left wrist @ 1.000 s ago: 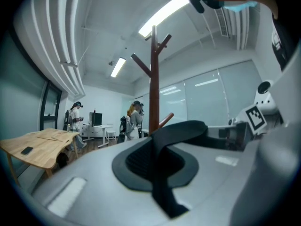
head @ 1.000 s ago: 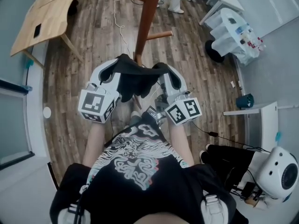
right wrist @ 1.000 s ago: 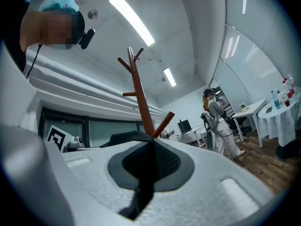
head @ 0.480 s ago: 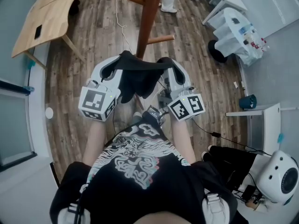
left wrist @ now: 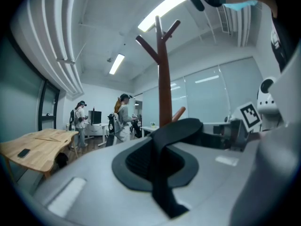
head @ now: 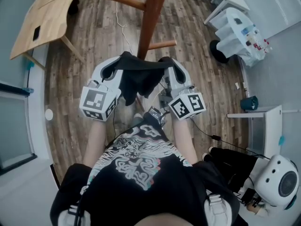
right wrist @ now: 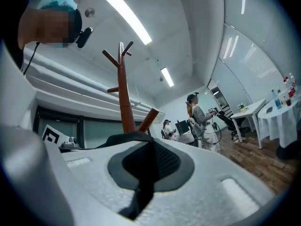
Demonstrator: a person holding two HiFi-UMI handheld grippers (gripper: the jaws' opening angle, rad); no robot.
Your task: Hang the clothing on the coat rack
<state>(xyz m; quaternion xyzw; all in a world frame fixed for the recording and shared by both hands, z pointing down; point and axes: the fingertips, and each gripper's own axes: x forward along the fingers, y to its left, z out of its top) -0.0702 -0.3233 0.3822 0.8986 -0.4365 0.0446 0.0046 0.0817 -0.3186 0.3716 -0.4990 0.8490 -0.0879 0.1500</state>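
Black clothing [head: 139, 81] hangs stretched between left tool [head: 118, 64] and right tool [head: 165, 65], both clenched on it, beside coat rack [head: 151, 18].

I get bright, even light from ceiling strips [left wrist: 162, 11], which glare white near the top of both gripper views. The coat rack [left wrist: 163, 79] reads sharp, while the grey foreground close to each lens is soft. Fisheye bends every edge into dark corners. In the head view the wooden floor [head: 101, 55] carries only faint shadows.
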